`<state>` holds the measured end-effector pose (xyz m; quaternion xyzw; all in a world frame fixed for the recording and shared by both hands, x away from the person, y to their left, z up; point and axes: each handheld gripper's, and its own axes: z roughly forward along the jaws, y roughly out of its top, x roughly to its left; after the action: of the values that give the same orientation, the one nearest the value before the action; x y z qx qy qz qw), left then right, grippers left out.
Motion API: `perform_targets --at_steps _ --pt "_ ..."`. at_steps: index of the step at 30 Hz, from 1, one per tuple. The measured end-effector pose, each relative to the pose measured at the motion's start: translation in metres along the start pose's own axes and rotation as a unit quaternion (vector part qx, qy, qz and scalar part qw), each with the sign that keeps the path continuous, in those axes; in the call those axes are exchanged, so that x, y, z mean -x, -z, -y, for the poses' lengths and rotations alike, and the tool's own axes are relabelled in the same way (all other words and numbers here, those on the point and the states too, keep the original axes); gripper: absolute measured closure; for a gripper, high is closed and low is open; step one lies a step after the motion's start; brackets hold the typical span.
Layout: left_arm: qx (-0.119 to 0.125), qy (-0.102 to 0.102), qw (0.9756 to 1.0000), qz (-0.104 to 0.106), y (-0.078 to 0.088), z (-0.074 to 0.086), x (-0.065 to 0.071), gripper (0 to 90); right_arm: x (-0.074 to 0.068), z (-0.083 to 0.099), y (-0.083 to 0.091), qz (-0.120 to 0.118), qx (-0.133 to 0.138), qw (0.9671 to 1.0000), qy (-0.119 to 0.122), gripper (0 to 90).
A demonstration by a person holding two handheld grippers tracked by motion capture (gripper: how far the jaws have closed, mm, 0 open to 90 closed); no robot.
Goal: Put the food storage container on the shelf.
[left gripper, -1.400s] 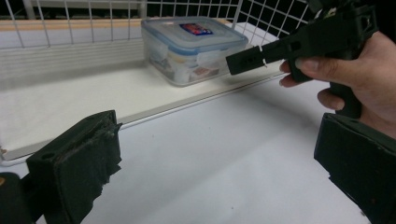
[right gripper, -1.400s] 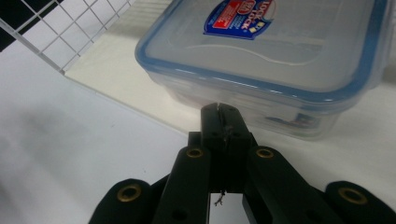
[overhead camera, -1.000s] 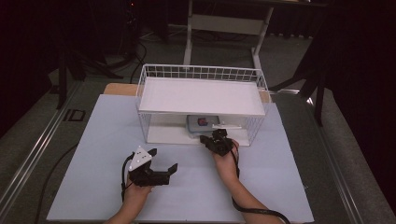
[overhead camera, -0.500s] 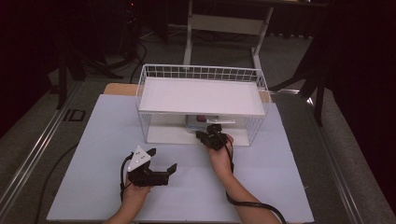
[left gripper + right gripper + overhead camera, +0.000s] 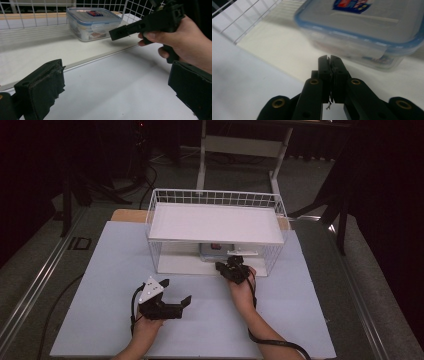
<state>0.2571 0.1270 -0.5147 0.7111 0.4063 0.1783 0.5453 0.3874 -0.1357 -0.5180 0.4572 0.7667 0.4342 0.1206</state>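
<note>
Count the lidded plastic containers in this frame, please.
1: a clear container with a blue-rimmed lid on the lower level of the white wire rack, just ahead of the right gripper.

"ID" on a floor plate (image 5: pixel 80 243); red-and-blue sticker on the container lid (image 5: pixel 93 15), wording unreadable.

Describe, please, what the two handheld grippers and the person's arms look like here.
Both grippers are black. The left gripper carries a grey three-cornered plate on top, and its pads are thick, blocky and frayed. The right gripper has slim jaws on arms with brass-ringed holes. Black cables trail back along bare forearms.
</note>
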Motion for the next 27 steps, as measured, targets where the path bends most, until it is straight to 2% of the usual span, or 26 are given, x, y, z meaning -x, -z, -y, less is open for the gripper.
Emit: perform_targets --at_steps 1,3,6,8,9,10,14,16,19,23,27 --pt "0.000 0.000 1.0000 0.000 -0.001 0.000 0.000 1.4 -0.003 0.002 0.003 -0.005 -0.003 1.0000 -0.004 85.9" --pt "-0.004 -0.002 1.0000 0.003 -0.001 0.000 0.001 1.4 -0.006 0.006 0.010 -0.010 0.002 0.9999 0.007 81.1" --pt "0.001 -0.004 0.9998 0.019 -0.001 -0.002 0.000 1.4 -0.012 0.012 0.023 -0.013 0.013 0.9995 0.027 69.6" --pt "0.003 -0.007 0.9998 0.019 -0.001 -0.003 0.001 1.4 -0.014 0.015 0.031 -0.014 0.017 0.9992 0.033 57.9" --pt "0.004 -0.006 0.9997 0.022 -0.001 -0.004 0.001 1.4 -0.015 0.017 0.036 -0.014 0.022 0.9989 0.038 54.9" --pt "0.003 -0.009 0.9997 0.024 -0.001 -0.006 0.002 1.4 -0.017 0.018 0.041 -0.010 0.028 0.9987 0.041 50.5" --pt "0.004 -0.027 0.9989 0.039 -0.001 -0.015 0.006 1.4 -0.019 0.020 0.061 -0.022 0.058 0.9971 0.045 29.9" --pt "0.004 -0.036 0.9984 0.043 0.000 -0.019 0.009 1.4 -0.021 0.020 0.069 -0.030 0.063 0.9965 0.045 28.5" --pt "0.004 -0.044 0.9980 0.046 0.001 -0.023 0.012 1.4 -0.025 0.024 0.081 -0.036 0.073 0.9947 0.063 23.3" --pt "0.001 -0.049 0.9970 0.060 0.001 -0.027 0.014 1.4 -0.025 0.028 0.095 -0.064 0.087 0.9925 0.057 15.3" --pt "0.002 -0.056 0.9960 0.070 0.003 -0.027 0.014 1.4 -0.024 0.034 0.100 -0.053 0.089 0.9923 0.067 14.4"
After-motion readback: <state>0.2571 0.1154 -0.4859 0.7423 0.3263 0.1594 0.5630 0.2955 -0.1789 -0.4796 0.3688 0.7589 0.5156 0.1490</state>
